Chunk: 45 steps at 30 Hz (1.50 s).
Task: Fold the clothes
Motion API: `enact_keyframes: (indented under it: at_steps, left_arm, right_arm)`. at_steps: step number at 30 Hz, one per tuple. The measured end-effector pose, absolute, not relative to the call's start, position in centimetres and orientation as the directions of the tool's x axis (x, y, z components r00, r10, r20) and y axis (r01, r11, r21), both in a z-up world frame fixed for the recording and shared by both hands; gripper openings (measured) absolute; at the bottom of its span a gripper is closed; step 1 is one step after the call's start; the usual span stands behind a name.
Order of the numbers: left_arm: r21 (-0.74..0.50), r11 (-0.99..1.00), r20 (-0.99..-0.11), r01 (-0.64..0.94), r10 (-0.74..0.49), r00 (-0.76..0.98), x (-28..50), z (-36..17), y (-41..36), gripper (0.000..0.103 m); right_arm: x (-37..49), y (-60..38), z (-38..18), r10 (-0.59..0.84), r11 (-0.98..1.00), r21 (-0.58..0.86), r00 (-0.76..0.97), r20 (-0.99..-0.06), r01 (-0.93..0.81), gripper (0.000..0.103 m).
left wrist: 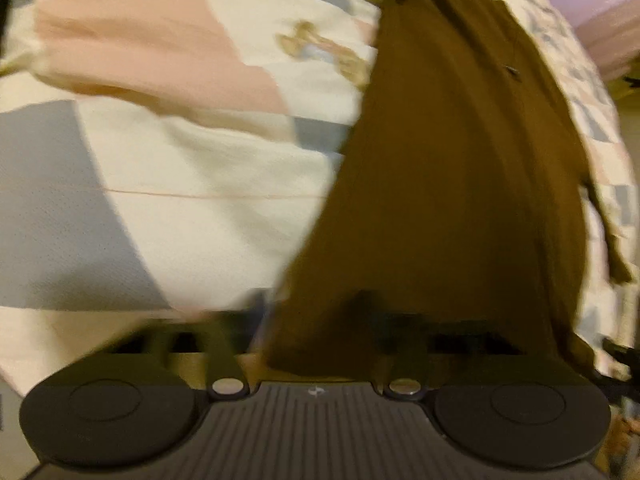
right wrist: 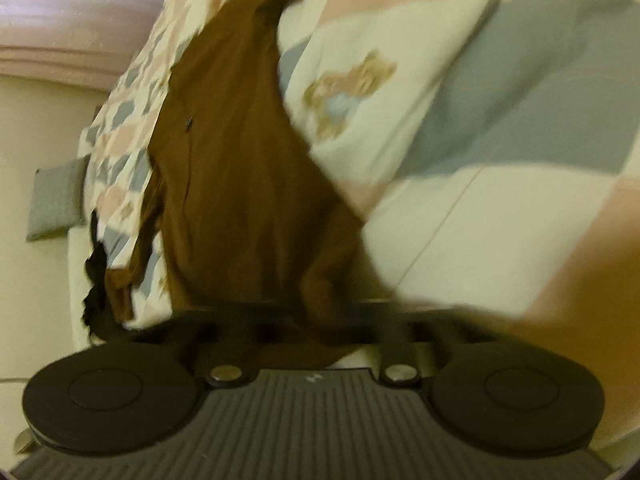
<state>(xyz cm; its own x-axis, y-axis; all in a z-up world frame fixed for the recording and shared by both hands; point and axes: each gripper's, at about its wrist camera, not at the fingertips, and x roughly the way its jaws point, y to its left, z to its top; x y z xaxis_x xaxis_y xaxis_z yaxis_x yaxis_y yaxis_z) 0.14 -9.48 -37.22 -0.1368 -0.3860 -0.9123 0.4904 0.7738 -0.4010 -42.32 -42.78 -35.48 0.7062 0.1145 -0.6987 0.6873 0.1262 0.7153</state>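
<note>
The brown shirt (left wrist: 452, 168) covers both grippers' fingers, so I cannot tell their state. Around it lies the patchwork quilt (left wrist: 192, 168); a grey cushion (right wrist: 56, 204) sits at middle left.

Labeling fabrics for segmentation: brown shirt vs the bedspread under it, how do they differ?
The brown shirt is one plain dark colour; the bedspread is cream with pink and grey patches and a teddy bear print. The shirt is a long narrow strip running up to both grippers; the bedspread spreads wide beneath it. Both are soft cloth and blurred here.
</note>
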Motion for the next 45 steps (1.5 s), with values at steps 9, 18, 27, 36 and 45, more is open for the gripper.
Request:
enact_keyframes:
  at_steps: [9,18,27,36,45]
  left_arm:
    - [-0.425,0.683,-0.886,0.594,-0.448,-0.119,2.4,-28.0,-7.4,0.0]
    - [-0.242,0.716,-0.967,0.655,-0.237,-0.098,1.0,-36.4,-8.3,0.007]
    - [-0.078,0.588,-0.996,0.805,-0.004,-0.094,0.7,-32.3,-8.6,0.02]
    - [-0.157,0.356,-0.961,0.921,-0.271,-0.059,0.4,-25.9,-24.6,0.016]
    - [-0.268,0.258,-0.916,0.928,-0.365,-0.163,-9.9,-29.1,-41.1,0.023]
  right_arm:
    - [-44.9,-41.8,-30.1,0.141,-0.029,0.718,0.714,-0.686,0.696,0.007]
    - [-43.6,-40.0,-37.2,0.154,0.047,0.517,0.505,-0.849,0.855,0.004]
    - [-45.9,-41.1,-29.9,-0.062,0.078,0.284,0.289,-0.955,0.956,0.069]
    - [-48.8,-52.3,-27.6,-0.417,0.236,0.301,0.376,-0.827,0.924,0.035]
    - [-49.2,-64.0,-32.7,-0.399,0.621,0.116,0.44,-0.804,0.775,0.041]
